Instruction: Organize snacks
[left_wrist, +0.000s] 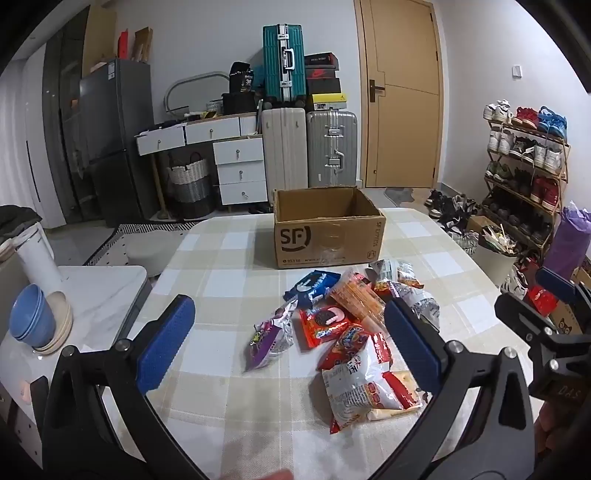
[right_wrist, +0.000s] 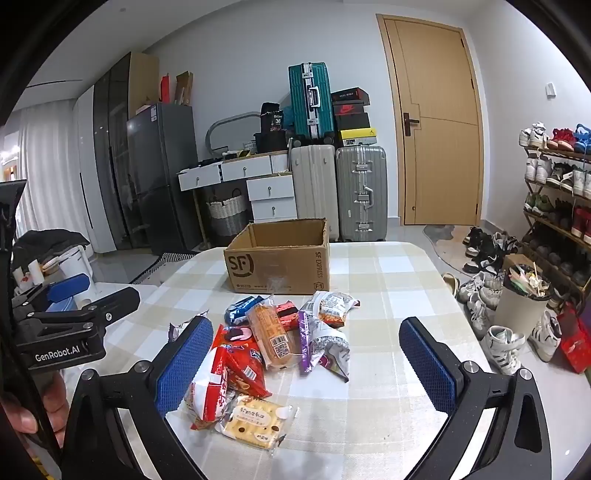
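At the far left a stack of blue bowls (left_wrist: 31, 314) sits on a white side counter (left_wrist: 99, 288), apart from the checked tablecloth (left_wrist: 221, 266) that covers the table. The left gripper (left_wrist: 291, 339) hovers above the near part of the cloth with its blue-padded fingers (left_wrist: 166, 343) spread wide and nothing between them.

The snacks lie in a loose heap on the cloth, in front of an open cardboard SF box (left_wrist: 325, 229) that stands further back on the table. Going across the heap: a purple-and-silver packet (left_wrist: 267, 339) on the left edge, a blue Oreo pack (left_wrist: 312, 288) nearer the box, a red Oreo pack (left_wrist: 327, 325), a long orange biscuit sleeve (left_wrist: 356, 299), and a red-and-white bag (left_wrist: 360, 387) nearest the camera. In the right wrist view a clear pack of pale crackers (right_wrist: 255, 421) lies at the near edge of the heap, touching the red-and-white bag, and a silver packet (right_wrist: 332, 302) rests on the right side.

The right gripper (right_wrist: 308, 365) hangs over the heap's near right, fingers (right_wrist: 428, 365) likewise wide apart and empty. At the far right stands a shoe rack (right_wrist: 554, 192).
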